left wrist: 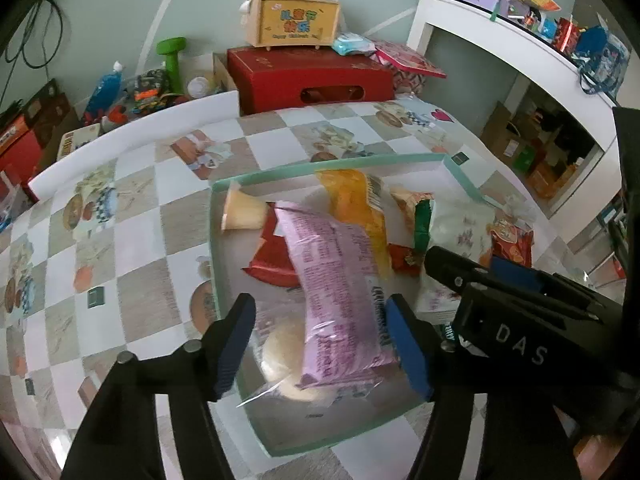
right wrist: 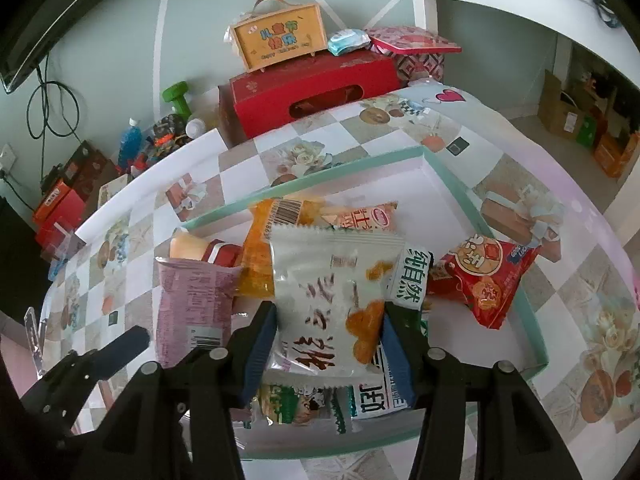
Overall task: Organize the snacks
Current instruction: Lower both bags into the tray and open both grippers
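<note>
On the checkered tablecloth (left wrist: pixel 132 216), a green-rimmed tray (left wrist: pixel 214 216) holds a pile of snacks. At its left side the left gripper (left wrist: pixel 320 344) hangs with jaws wide around a purple packet (left wrist: pixel 340 288), which touches only one pad. To the right, the right gripper (right wrist: pixel 328 344) has its jaws closed on a white packet (right wrist: pixel 324 292) above the tray, and a red packet (right wrist: pixel 484 276) leans on the far-right rim.

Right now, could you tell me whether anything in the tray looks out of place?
The red snack packet lies across the tray's teal rim, hanging partly outside. The jelly cup is tipped on its side.
</note>
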The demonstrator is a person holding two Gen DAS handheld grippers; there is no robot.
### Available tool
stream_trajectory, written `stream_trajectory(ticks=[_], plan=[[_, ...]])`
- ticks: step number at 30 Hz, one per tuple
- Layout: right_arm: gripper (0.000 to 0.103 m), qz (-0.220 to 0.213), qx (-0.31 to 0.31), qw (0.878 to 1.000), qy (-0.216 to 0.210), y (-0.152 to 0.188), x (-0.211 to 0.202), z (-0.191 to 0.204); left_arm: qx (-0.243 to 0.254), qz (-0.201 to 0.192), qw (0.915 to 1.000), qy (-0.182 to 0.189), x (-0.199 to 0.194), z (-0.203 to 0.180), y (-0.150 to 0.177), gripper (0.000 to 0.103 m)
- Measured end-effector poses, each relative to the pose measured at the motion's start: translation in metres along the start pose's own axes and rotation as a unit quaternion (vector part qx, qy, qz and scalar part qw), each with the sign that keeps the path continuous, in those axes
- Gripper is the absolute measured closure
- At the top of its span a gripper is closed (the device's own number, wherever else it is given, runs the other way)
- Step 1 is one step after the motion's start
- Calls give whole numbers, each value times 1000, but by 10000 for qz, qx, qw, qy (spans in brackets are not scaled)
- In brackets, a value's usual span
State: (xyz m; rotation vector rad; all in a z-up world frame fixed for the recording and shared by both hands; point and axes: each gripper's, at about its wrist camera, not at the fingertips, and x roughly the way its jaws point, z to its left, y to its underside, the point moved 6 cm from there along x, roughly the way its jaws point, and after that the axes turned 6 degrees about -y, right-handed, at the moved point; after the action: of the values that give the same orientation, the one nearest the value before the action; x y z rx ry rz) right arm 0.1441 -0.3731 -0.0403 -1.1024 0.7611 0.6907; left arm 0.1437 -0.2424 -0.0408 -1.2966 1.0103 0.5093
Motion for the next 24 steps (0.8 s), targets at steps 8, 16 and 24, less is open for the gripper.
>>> stream_trajectory(ticks=[8,16,24], plan=[[36,-89,-62,9999,-15,-1,-9,6,-203,-75,9997,-86,-16,16,3,26],[20,161,-328,9993,64,8,-1,17,-1057,-17,9937,-371,-20,62,12,9],[0,231,-572,9981,-44,19,5,35,-1368,-103,9851,-1035,-33,107,33,0]])
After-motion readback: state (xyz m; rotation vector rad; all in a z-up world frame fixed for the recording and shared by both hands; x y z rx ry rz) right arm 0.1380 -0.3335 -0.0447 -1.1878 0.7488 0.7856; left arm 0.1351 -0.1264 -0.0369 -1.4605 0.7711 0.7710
